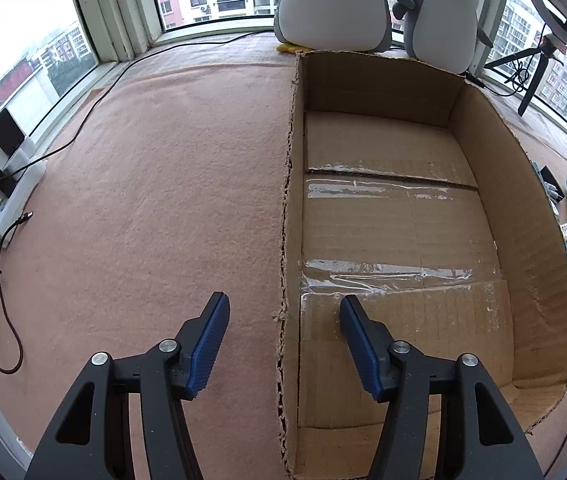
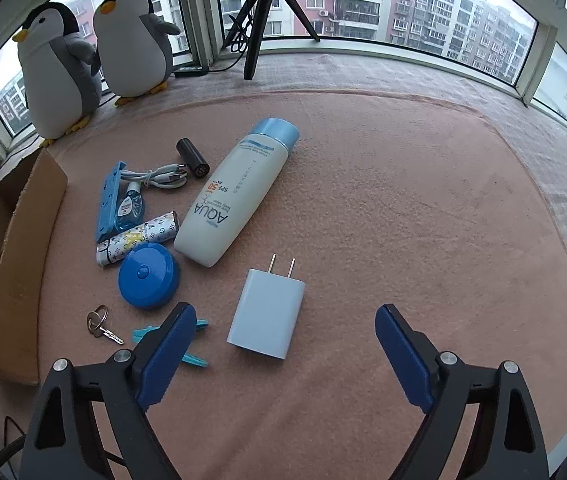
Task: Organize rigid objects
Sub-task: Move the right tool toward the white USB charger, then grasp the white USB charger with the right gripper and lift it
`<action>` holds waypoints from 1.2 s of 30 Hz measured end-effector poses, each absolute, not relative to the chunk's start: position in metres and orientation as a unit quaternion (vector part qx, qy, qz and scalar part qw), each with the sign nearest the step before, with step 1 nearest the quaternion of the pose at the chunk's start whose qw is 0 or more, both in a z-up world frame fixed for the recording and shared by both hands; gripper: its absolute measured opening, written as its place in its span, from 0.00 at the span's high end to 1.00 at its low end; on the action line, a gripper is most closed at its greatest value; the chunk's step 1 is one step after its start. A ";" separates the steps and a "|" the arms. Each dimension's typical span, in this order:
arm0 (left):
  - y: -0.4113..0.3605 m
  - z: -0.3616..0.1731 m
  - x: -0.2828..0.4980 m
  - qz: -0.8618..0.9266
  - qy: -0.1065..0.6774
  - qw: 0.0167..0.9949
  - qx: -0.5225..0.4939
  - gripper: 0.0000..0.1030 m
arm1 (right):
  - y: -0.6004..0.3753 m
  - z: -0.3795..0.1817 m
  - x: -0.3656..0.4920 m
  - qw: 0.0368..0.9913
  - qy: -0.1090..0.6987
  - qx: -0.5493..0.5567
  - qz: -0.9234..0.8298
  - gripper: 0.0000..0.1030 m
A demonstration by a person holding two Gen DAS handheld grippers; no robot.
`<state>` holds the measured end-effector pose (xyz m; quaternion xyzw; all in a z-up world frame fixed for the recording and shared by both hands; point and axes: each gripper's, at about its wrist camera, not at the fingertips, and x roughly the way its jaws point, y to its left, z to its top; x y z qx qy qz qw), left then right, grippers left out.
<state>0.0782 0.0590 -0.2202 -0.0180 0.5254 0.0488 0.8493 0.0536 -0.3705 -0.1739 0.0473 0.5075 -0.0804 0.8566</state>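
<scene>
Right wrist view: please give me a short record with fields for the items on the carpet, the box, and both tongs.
surface: pink carpet
box: cardboard box, open, nothing inside
nearest item: white charger, lying flat, prongs pointing away
largest item: lotion bottle, on its side
other items: blue round case, keys, black cylinder
right tongs: open, holding nothing
left tongs: open, over the box edge
</scene>
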 end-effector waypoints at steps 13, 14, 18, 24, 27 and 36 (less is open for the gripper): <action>0.059 -0.220 0.077 0.042 0.522 0.852 -0.020 0.44 | -0.377 -0.198 0.078 0.824 0.556 0.061 -0.091 0.38; 0.059 -0.220 0.077 0.042 0.522 0.852 -0.019 0.44 | -0.377 -0.199 0.078 0.823 0.557 0.057 -0.091 0.39; 0.059 -0.219 0.077 0.041 0.522 0.852 -0.020 0.44 | -0.375 -0.203 0.077 0.823 0.559 0.045 -0.090 0.44; 0.059 -0.219 0.078 0.042 0.522 0.852 -0.019 0.44 | -0.374 -0.201 0.078 0.826 0.557 0.040 -0.082 0.69; 0.059 -0.219 0.079 0.041 0.522 0.852 -0.021 0.44 | -0.374 -0.201 0.079 0.826 0.556 0.041 -0.079 0.69; 0.060 -0.220 0.079 0.038 0.522 0.852 -0.023 0.44 | -0.369 -0.185 0.073 0.838 0.540 0.044 -0.071 0.69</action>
